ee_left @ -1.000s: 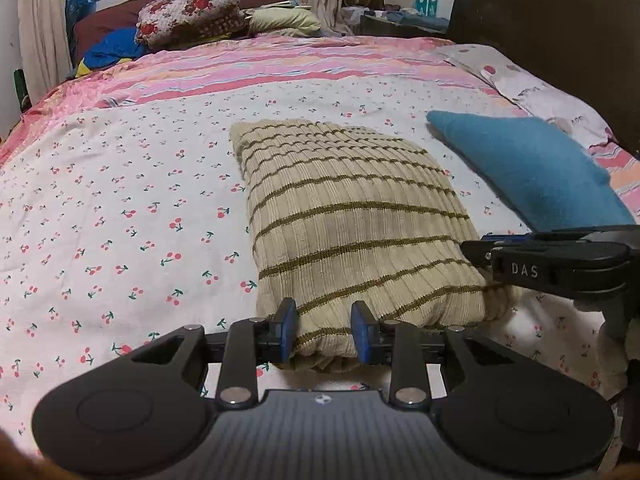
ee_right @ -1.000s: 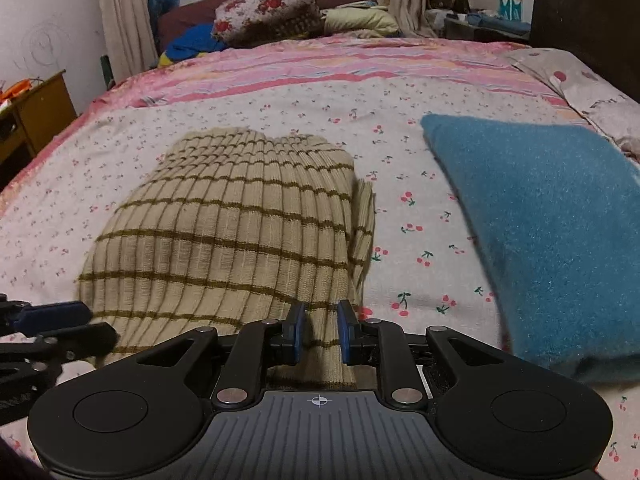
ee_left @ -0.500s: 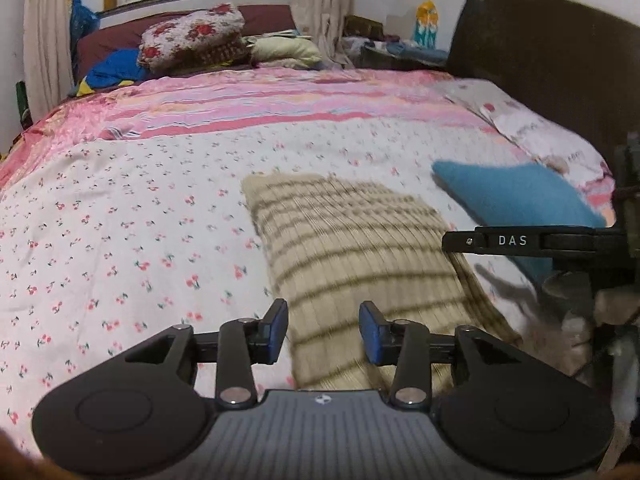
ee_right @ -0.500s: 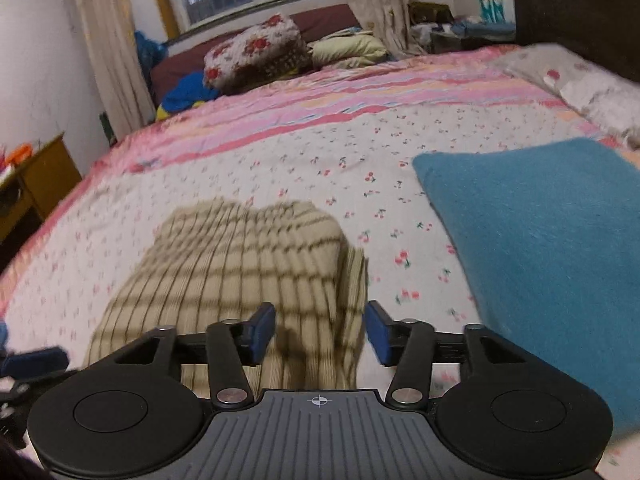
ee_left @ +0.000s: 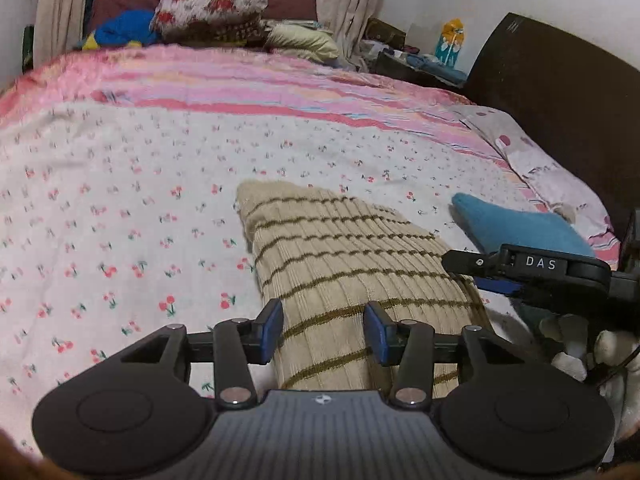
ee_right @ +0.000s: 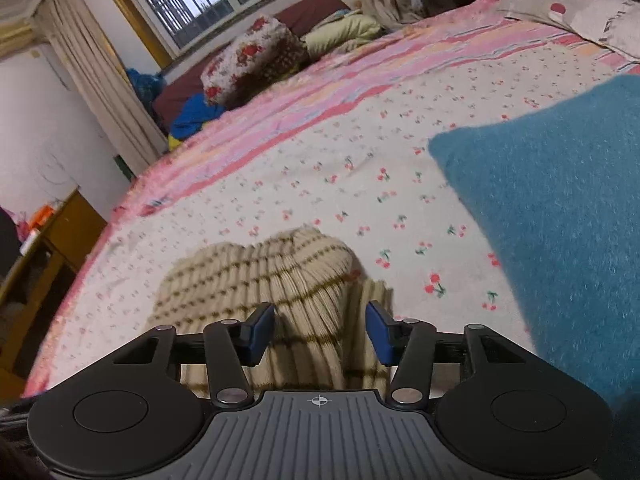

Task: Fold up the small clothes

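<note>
My left gripper (ee_left: 323, 330) and right gripper (ee_right: 320, 332) are both released above the sweater (ee_left: 352, 256), which looks folded; the blue cloth (ee_right: 560, 216) at 2 o'clock remains.

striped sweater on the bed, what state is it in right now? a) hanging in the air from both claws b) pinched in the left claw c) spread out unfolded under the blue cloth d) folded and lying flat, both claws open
d: the beige striped sweater lies folded on the cherry-print bedsheet, with the left claw and right claw both open and gripping nothing.
</note>
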The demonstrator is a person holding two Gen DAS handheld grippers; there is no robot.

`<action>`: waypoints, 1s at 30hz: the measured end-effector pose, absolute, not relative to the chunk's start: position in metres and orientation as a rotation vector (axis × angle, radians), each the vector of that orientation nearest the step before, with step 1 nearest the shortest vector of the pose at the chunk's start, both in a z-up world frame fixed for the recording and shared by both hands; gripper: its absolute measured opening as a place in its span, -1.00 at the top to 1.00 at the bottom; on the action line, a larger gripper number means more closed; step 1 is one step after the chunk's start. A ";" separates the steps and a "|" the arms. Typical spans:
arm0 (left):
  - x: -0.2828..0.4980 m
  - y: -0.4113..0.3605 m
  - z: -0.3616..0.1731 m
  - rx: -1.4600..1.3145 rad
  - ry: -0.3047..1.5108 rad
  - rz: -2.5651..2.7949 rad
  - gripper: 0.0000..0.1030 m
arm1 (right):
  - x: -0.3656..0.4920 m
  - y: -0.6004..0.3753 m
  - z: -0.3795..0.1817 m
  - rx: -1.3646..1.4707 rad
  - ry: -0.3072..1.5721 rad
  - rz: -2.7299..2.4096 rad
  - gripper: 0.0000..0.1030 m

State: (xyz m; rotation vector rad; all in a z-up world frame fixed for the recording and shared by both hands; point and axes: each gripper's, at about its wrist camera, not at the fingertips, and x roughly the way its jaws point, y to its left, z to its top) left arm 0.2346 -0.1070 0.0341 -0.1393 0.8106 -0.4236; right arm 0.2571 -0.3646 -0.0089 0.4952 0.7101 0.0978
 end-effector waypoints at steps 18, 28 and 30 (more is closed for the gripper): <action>0.227 -0.097 0.022 -0.107 0.832 -0.418 -0.04 | 0.246 -0.365 -0.019 0.562 0.771 0.111 0.71; 0.193 -0.082 0.040 -0.053 0.806 -0.358 -0.03 | 0.215 -0.342 0.013 0.363 0.678 0.052 0.46; 0.187 -0.083 0.034 -0.053 0.826 -0.359 -0.03 | 0.203 -0.330 0.017 0.294 0.669 0.054 0.46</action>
